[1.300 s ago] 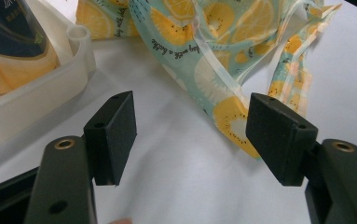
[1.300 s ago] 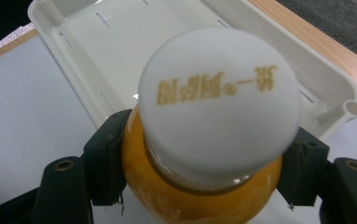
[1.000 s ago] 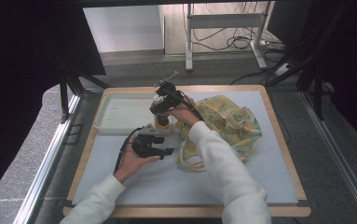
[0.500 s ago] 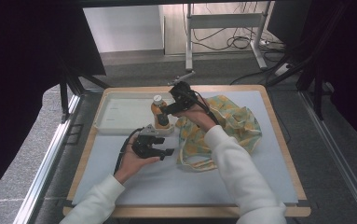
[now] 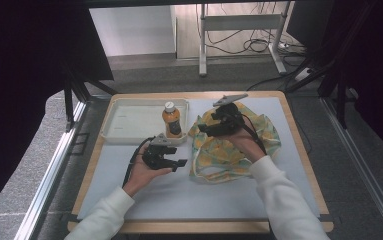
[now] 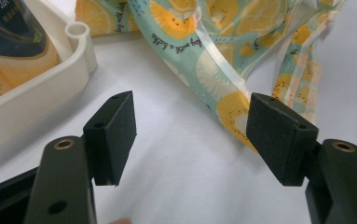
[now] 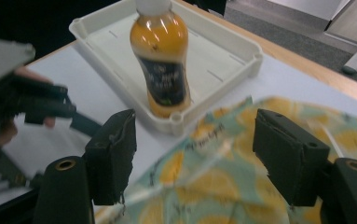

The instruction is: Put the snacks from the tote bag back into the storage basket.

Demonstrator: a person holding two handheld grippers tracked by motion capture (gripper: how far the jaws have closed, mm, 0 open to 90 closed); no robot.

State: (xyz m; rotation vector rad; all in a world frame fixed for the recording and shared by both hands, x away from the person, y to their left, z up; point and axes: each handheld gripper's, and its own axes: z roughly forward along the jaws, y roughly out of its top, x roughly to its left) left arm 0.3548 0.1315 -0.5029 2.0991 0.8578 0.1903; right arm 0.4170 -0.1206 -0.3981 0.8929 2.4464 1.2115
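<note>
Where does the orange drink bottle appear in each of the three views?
High view: bottle upright in the white tray's right end, centre.
Left gripper view: its lower part, top left.
Right gripper view: top centre.
Shared landmark: the tray corner beside the fruit-print bag.

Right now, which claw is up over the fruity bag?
The right claw hovers open over the fruit-print bag. The left claw stays low beside the white tray.
</note>
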